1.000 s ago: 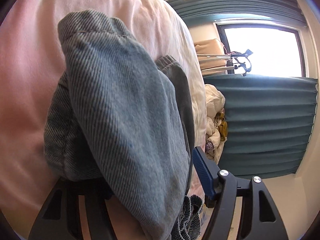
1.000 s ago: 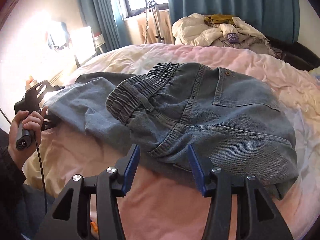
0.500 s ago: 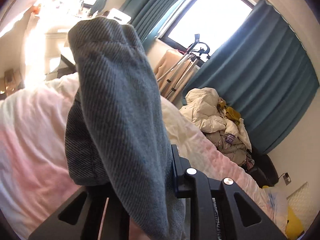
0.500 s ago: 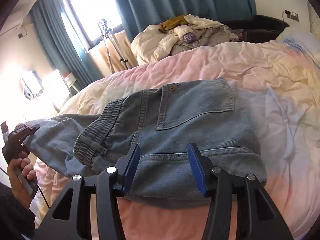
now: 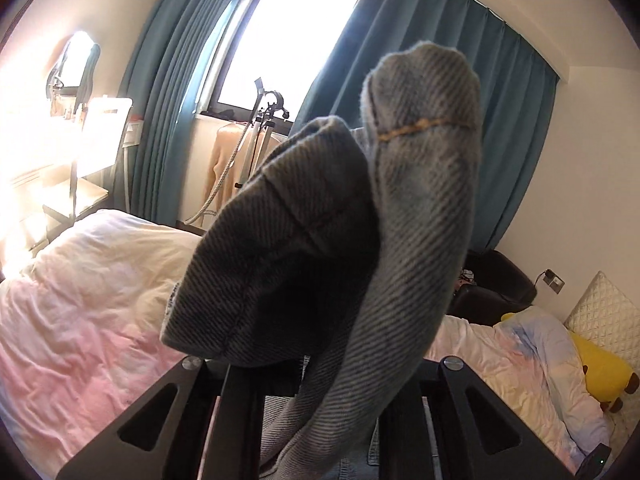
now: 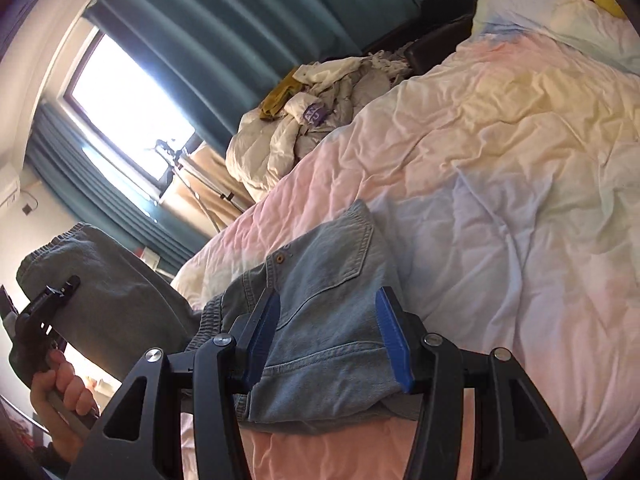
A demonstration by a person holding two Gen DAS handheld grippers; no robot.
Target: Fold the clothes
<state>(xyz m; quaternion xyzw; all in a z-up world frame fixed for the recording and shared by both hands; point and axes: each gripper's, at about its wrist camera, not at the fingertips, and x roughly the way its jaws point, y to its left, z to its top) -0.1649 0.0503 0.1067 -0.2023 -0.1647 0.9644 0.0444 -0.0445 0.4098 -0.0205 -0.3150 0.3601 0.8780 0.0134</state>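
Note:
Light blue jeans [image 6: 324, 320] lie seat-up on the pastel duvet [image 6: 500, 160], back pocket showing. My right gripper [image 6: 328, 340] stands open over the seat, its blue pads either side of the pocket area, not closed on the cloth. My left gripper [image 5: 316, 364] is shut on the jeans' legs [image 5: 408, 240], which fold over its fingers and rise in front of the lens. In the right wrist view that left gripper [image 6: 44, 312] is lifted at the left, a hand [image 6: 60, 392] on its grip and denim [image 6: 104, 300] draped over it.
A heap of pale clothes [image 6: 316, 120] sits at the bed's far edge beside a dark armchair [image 5: 496, 280]. Teal curtains [image 5: 520, 120] and a bright window [image 5: 288, 36] lie beyond. A yellow plush toy [image 5: 596, 364] lies by the pillow [image 5: 600, 308]. A garment steamer stand [image 5: 260, 128] is near the window.
My left gripper has lifted the jeans' legs up off the bed and swung to face the window. My right gripper has tilted and come down closer over the seat of the jeans.

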